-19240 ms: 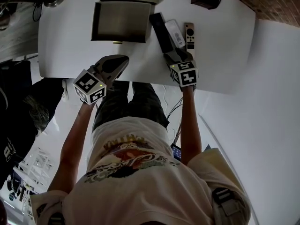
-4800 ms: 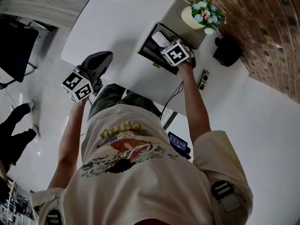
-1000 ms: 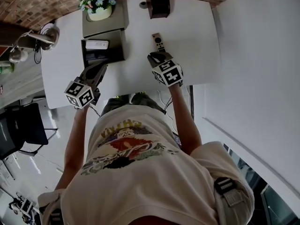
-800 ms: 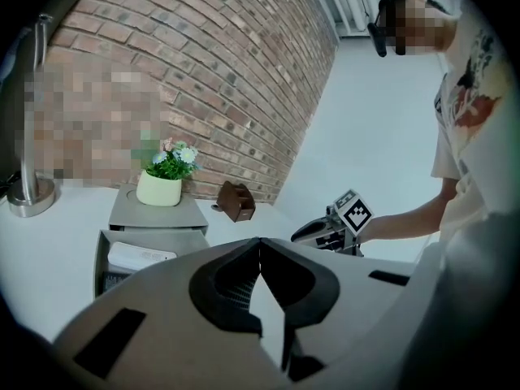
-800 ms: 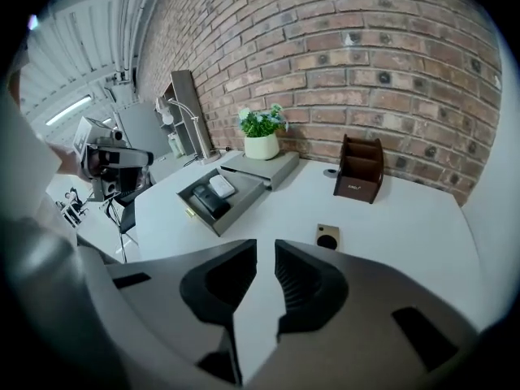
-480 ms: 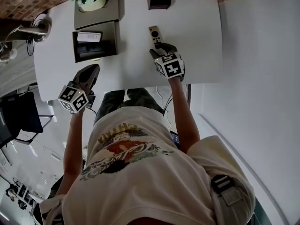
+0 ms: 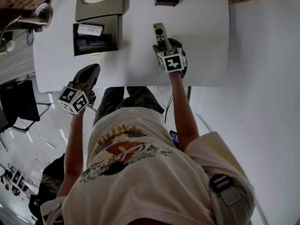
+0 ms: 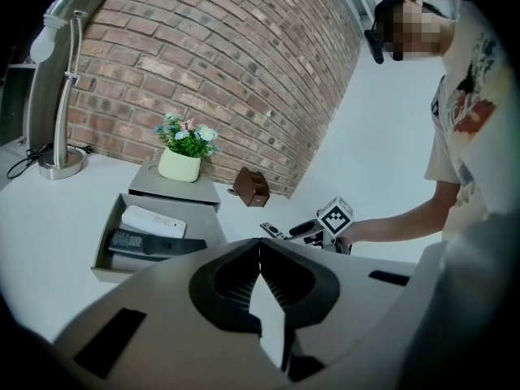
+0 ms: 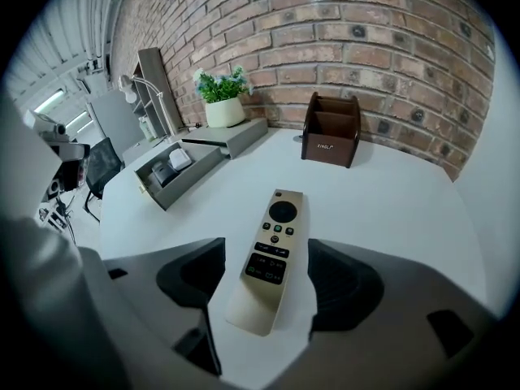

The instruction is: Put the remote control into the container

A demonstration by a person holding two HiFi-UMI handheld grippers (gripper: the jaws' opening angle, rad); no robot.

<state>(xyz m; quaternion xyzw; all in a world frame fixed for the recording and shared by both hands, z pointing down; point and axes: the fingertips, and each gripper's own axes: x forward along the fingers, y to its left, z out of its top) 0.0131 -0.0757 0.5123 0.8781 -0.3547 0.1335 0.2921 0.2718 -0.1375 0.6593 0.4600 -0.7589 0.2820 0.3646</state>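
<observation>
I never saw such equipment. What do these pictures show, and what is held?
A person holds a two-jaw gripper in each hand. One picture is from a head camera looking down; the others are from cameras on the grippers. On the white table: a gold remote, a grey container holding a white remote and a black remote, a brown holder. The jaws of the right gripper have just been opening; the gold remote lies between them, not gripped. The left gripper is shut, empty.
</observation>
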